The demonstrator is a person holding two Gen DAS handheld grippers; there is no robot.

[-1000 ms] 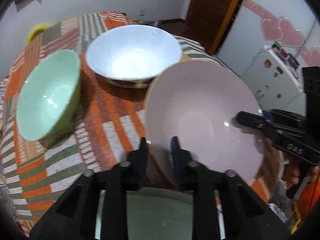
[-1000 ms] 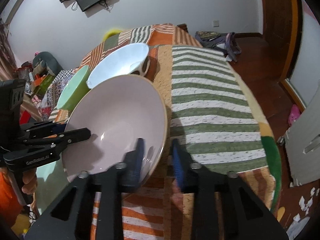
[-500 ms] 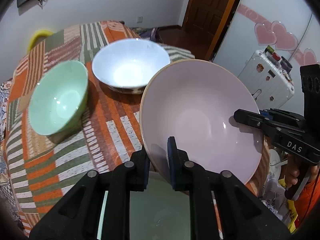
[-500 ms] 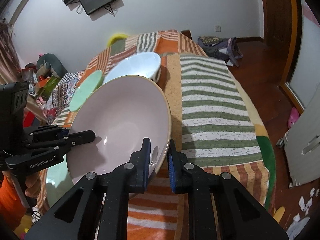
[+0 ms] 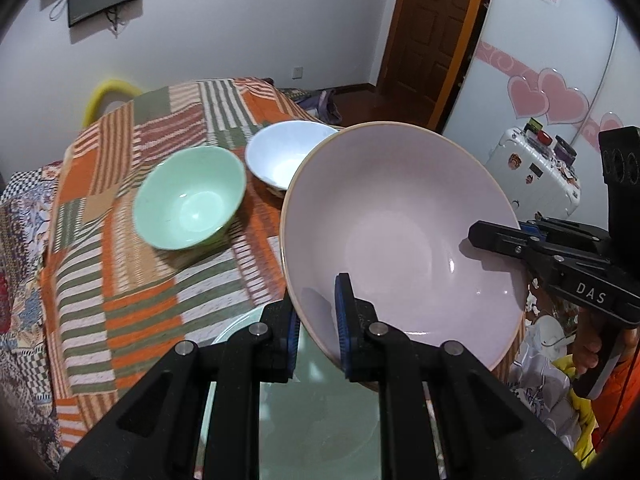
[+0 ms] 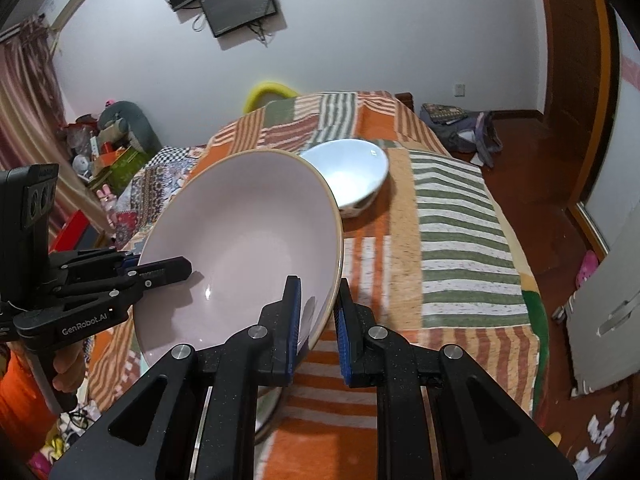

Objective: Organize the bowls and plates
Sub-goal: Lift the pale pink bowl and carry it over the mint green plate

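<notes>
Striped tablecloth point(image 5: 132, 276), "GenRobot.AI" tool point(image 6: 160, 272)

White walls point(image 6: 360, 40), wooden door point(image 5: 432, 32), wall-mounted screen point(image 6: 238, 10)

Left hand-held gripper point(image 5: 316, 320) pinches pink bowl point(image 5: 400, 240) rim.

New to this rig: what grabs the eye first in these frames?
The big pink bowl fills the centre of both views, tilted and held off the table, with the left gripper and right gripper each clamped on opposite sides of its rim. Behind it, a green bowl and a white bowl stand side by side on the loud orange-and-green striped cloth.
</notes>
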